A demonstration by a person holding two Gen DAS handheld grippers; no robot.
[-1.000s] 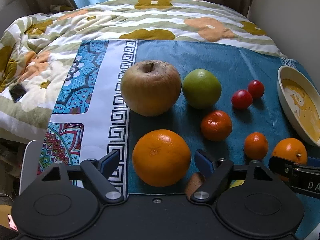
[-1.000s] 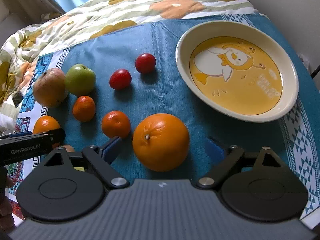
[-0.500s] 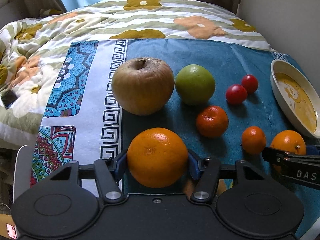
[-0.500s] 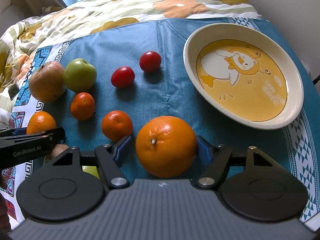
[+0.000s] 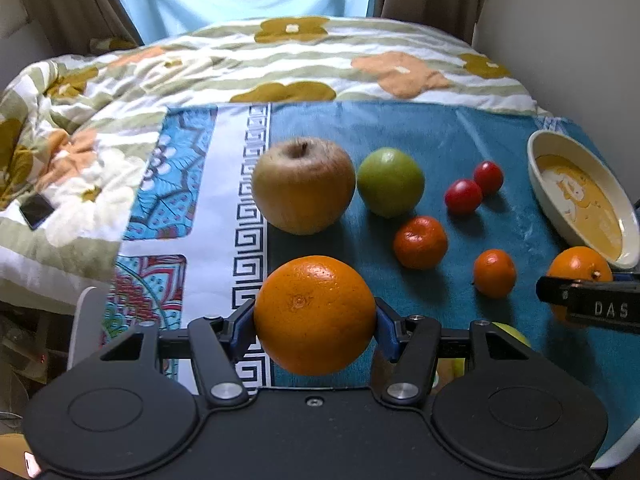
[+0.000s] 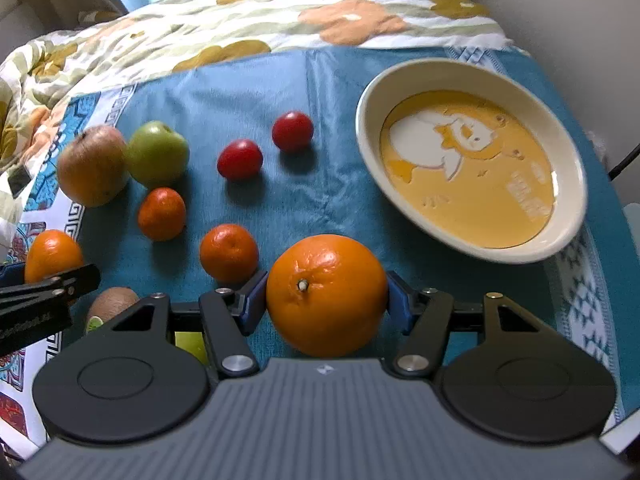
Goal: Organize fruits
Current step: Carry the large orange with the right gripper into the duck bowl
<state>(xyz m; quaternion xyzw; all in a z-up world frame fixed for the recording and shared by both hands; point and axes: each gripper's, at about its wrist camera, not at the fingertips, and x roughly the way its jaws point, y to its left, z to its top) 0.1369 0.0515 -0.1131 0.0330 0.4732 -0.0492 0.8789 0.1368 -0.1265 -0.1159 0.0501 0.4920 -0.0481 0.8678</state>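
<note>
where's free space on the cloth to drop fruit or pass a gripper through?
Bare teal cloth lies behind the two cherry tomatoes, and in the strip between them and the oval dish, which is empty too. The white patterned border left of the brown apple is bare. Crowded: apples, green apple and mandarins bunch together.

Left gripper clamped on orange; right gripper jaws closing, pads against second orange

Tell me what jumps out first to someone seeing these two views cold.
Two big oranges, one clamped in the left gripper on the patterned border, the other between the closing fingers of the right gripper near the yellow cartoon dish. Smaller fruit dots the blue cloth behind.
</note>
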